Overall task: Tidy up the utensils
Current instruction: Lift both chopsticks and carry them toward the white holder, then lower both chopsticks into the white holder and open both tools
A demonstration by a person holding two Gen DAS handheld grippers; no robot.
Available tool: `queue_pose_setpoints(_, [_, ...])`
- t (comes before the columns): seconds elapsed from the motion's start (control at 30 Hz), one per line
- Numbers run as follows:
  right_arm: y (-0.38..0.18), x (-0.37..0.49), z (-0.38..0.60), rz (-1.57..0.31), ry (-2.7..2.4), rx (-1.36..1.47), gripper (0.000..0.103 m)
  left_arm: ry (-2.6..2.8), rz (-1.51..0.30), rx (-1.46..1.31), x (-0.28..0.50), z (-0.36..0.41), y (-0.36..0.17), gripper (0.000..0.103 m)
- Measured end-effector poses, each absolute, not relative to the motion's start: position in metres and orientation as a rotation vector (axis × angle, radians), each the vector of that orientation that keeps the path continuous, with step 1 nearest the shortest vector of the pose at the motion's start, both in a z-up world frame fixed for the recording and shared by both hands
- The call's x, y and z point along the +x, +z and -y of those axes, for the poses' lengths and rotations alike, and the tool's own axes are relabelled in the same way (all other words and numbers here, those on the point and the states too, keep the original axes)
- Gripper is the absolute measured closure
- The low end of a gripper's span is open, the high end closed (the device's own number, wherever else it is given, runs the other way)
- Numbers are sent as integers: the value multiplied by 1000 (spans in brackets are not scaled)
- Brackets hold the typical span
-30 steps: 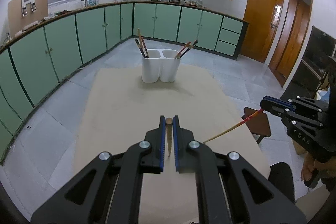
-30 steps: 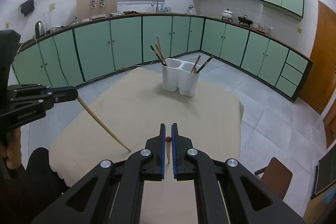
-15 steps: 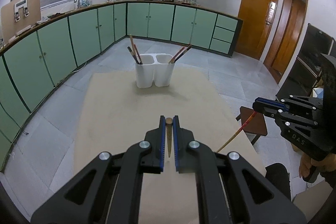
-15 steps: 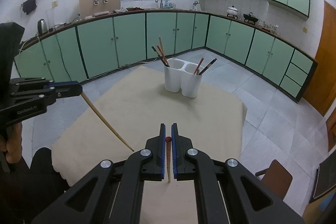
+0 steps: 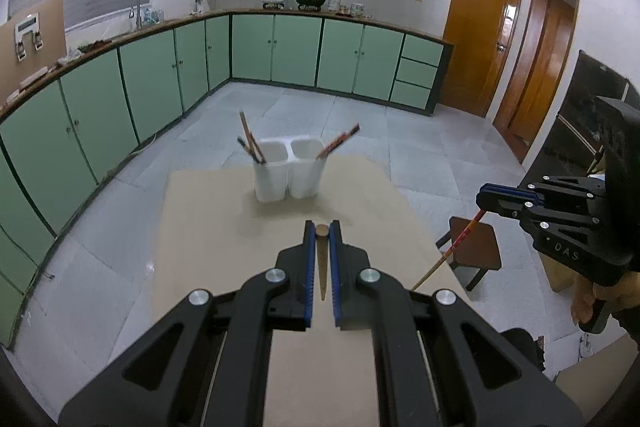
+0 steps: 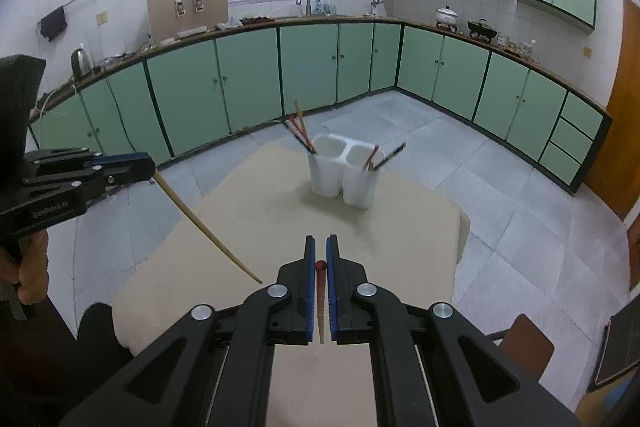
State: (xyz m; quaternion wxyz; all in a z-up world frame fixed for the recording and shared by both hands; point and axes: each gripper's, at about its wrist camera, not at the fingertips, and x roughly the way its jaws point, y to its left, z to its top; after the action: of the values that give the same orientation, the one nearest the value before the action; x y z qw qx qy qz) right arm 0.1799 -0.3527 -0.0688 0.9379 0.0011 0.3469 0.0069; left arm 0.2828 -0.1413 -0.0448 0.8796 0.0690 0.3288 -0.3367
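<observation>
White twin-cup holder upright on table, chopsticks leaning outward in both compartments.

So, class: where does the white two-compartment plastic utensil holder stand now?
The white two-compartment plastic utensil holder stands near the far edge of the beige table, ahead of both grippers, chopsticks in each compartment.

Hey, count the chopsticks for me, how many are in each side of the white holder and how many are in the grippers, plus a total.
Holder, left cup chopsticks: 3
Right cup chopsticks: 2
Left gripper, plain chopstick: 1
Right gripper, red chopstick: 1
Total: 7
</observation>
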Motion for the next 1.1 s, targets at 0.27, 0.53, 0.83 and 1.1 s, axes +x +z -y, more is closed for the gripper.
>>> queue_pose_setpoints(0.27, [-18, 229, 373, -677, 12, 38, 98, -665, -633, 152, 324, 154, -3, 97])
queue_pose_setpoints(0.53, [25, 296, 400, -644, -15, 105, 98, -625, -612, 113, 384, 177, 27, 97])
queue_pose_setpoints(0.83, [43, 373, 428, -580, -67, 170, 98, -591, -560, 83, 442, 219, 39, 97])
queue_pose_setpoints(1.1, [9, 430, 459, -572, -128, 212, 98, -561, -525, 63, 489, 247, 13, 97])
